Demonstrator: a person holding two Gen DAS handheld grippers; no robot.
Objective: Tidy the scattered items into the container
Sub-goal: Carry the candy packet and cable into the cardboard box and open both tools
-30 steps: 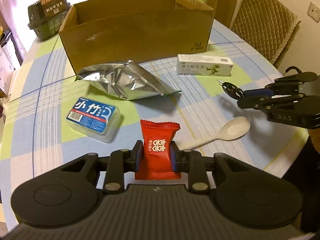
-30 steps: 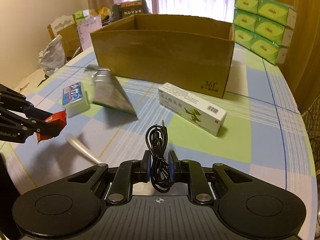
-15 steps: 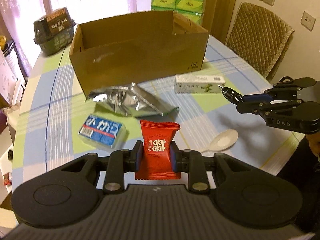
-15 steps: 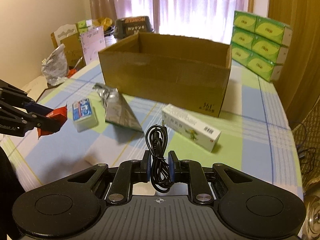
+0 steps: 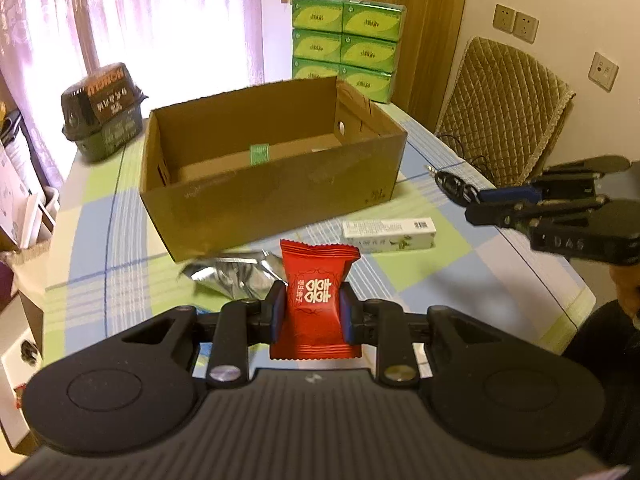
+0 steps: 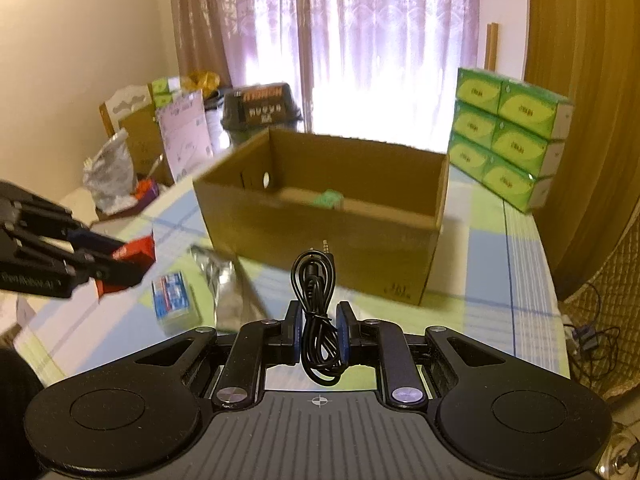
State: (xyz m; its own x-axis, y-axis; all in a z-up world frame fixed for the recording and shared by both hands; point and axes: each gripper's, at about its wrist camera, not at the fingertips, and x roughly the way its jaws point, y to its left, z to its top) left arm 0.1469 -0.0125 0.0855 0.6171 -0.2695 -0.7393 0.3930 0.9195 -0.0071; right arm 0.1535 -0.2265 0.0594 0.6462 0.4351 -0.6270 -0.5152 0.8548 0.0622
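My left gripper [image 5: 313, 312] is shut on a red candy packet [image 5: 316, 292], held above the table in front of the open cardboard box [image 5: 272, 200]. Inside the box I see a small green label on the floor and nothing else. My right gripper [image 6: 318, 328] is shut on a coiled black audio cable [image 6: 316, 304], raised before the same box [image 6: 320, 240]. Each gripper shows in the other's view: the right one [image 5: 460, 192] with the cable, the left one [image 6: 128, 264] with the red packet. On the table lie a silver foil pouch [image 5: 236, 280], a white medicine carton [image 5: 390, 232] and a blue-labelled plastic case [image 6: 172, 298].
A stack of green tissue boxes [image 5: 348, 44] stands behind the box, a dark green container [image 5: 104, 112] at the back left. A padded chair [image 5: 504, 108] is beyond the table's right edge. Bags and papers [image 6: 160, 136] crowd the far left side.
Both grippers have risen with their loads, so the box's inside now shows. The white spoon and the blue case have dropped out of the left wrist view.
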